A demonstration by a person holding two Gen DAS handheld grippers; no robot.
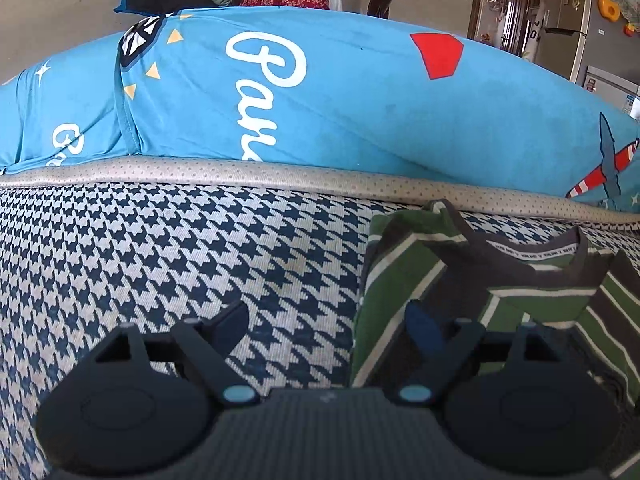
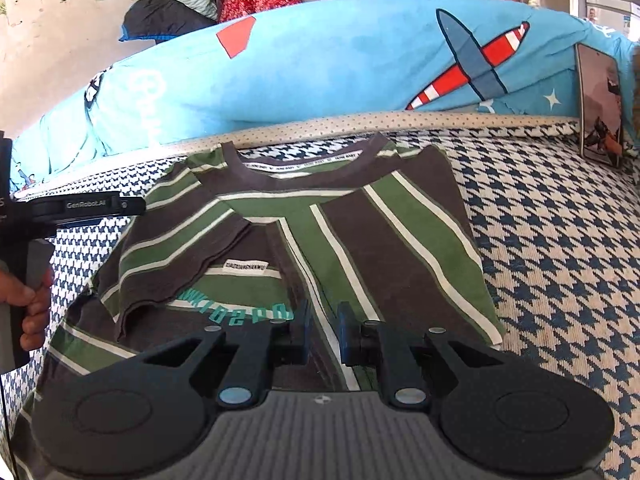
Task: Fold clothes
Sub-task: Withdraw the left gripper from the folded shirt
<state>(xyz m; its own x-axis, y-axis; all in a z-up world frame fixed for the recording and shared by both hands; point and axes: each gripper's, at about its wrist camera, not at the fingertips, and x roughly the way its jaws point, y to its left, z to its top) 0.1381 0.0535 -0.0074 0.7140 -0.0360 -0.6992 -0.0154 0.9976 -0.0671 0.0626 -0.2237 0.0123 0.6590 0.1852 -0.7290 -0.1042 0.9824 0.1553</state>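
A striped shirt lies partly folded on a houndstooth bed. The left hand-held gripper gapes wide at its edge — the right hand-held gripper, narrowly parted, holds nothing above the hem.

A houndstooth mat carries the striped shirt; at 2 o'clock, seemingly a phone.

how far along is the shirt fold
Partly done. The striped shirt lies flat on the houndstooth cover with both sides and sleeves already folded in over the middle. Nothing is in hand: the right hand-held gripper hovers over the lower part with a narrow gap, and the left hand-held gripper is open at the shirt's edge. The bottom-to-collar fold looks left.
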